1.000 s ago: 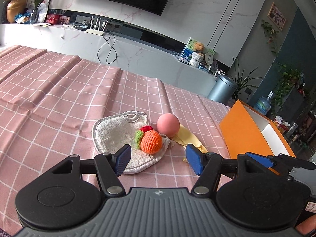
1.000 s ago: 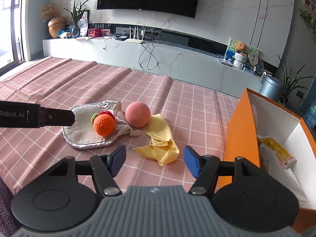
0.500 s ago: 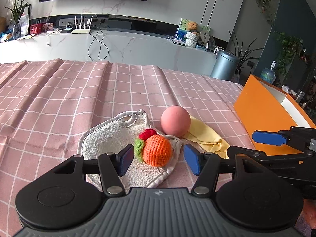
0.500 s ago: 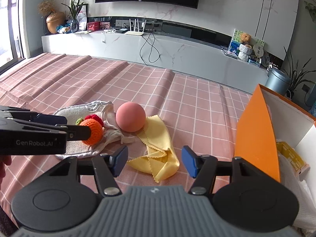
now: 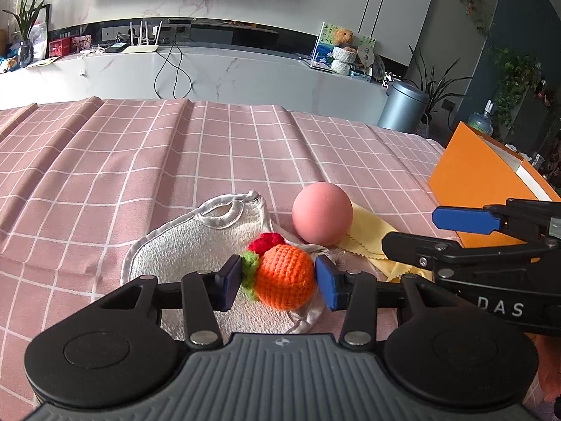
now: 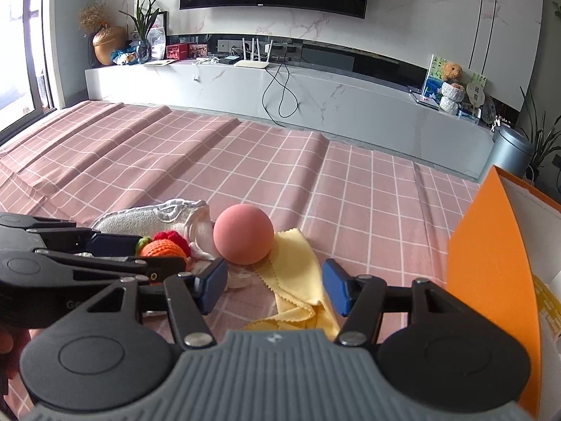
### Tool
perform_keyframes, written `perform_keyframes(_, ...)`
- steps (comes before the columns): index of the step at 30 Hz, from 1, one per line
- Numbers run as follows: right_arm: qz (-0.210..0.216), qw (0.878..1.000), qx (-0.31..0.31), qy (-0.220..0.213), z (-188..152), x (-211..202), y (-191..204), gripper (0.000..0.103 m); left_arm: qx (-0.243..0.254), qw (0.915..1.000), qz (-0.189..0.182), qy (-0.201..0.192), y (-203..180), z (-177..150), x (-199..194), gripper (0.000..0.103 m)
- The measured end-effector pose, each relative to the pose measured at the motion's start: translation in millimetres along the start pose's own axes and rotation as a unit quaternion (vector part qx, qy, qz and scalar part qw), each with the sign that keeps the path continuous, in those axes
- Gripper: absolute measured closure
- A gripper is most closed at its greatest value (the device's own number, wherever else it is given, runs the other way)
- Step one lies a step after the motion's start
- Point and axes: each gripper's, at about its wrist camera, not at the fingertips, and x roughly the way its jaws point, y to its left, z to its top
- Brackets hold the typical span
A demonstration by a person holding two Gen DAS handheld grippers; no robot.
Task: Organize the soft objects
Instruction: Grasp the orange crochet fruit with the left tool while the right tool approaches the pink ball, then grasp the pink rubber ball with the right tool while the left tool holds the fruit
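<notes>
An orange crocheted fruit (image 5: 284,277) with green and red bits lies on a white terry bib (image 5: 196,242). My left gripper (image 5: 278,282) has its blue pads against both sides of the fruit, closed on it. A pink ball (image 5: 322,218) rests behind it, on the edge of a yellow cloth (image 5: 371,231). My right gripper (image 6: 273,286) is open and empty, low over the yellow cloth (image 6: 298,280), with the pink ball (image 6: 243,234) just ahead. The fruit (image 6: 163,249) shows partly behind the left gripper's fingers (image 6: 108,244).
An open orange box (image 6: 491,273) with white inner walls stands at the right, holding packets (image 6: 548,308); it shows in the left wrist view (image 5: 480,179) too. A pink checked cloth (image 5: 140,161) covers the table. A TV console lies beyond.
My left gripper has moved forward and down and closed its pads around the crocheted fruit. My right gripper has moved closer to the yellow cloth and ball, still open.
</notes>
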Motion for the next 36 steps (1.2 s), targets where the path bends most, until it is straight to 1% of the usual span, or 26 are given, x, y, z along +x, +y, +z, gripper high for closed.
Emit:
perform_keyframes(3, -0.010, 1.000, -0.016, -0.007, 7, 9, 3, 0.047, -0.011, 0.9999, 0.006, -0.010, 2, 3, -5, 0.053)
perform_keyframes(7, 0.005, 1.000, -0.015, -0.009, 17, 25, 4, 0.047, -0.024, 0.9992, 0.020, -0.026, 10, 12, -11, 0.053)
perform_keyframes(8, 0.007, 1.000, -0.021, -0.005, 20, 29, 5, 0.047, -0.024, 0.9991, 0.024, -0.025, 11, 14, -9, 0.053)
perform_keyframes(10, 0.015, 0.999, -0.031, 0.004, 24, 39, 9, 0.050, -0.028, 0.9990, 0.029, -0.021, 15, 16, -4, 0.053)
perform_keyframes(14, 0.006, 0.999, -0.040, 0.003, 29, 54, 14, 0.052, -0.030, 0.9987, 0.038, -0.019, 18, 14, 1, 0.052)
perform_keyframes(19, 0.026, 0.999, -0.021, 0.012, 32, 66, 14, 0.052, -0.044, 0.9984, 0.031, -0.013, 22, 9, 5, 0.052)
perform_keyframes(22, 0.030, 0.999, -0.019, 0.013, 33, 69, 17, 0.053, -0.049, 0.9983, 0.029, -0.014, 24, 8, 5, 0.052)
perform_keyframes(23, 0.037, 0.999, -0.014, 0.015, 33, 70, 17, 0.055, -0.055, 0.9981, 0.025, -0.014, 26, 8, 5, 0.051)
perform_keyframes(25, 0.040, 0.999, -0.012, 0.018, 33, 70, 19, 0.062, -0.064, 0.9976, 0.021, -0.014, 28, 6, 5, 0.051)
perform_keyframes(27, 0.041, 0.999, -0.012, 0.020, 34, 72, 20, 0.062, -0.071, 0.9972, 0.019, -0.015, 29, 5, 5, 0.052)
perform_keyframes(33, 0.058, 0.998, 0.019, 0.032, 32, 72, 16, 0.062, -0.086, 0.9960, 0.015, -0.020, 31, 3, 4, 0.052)
perform_keyframes(36, 0.058, 0.998, 0.009, 0.031, 30, 70, 18, 0.068, -0.084, 0.9962, 0.015, -0.021, 31, 2, 3, 0.052)
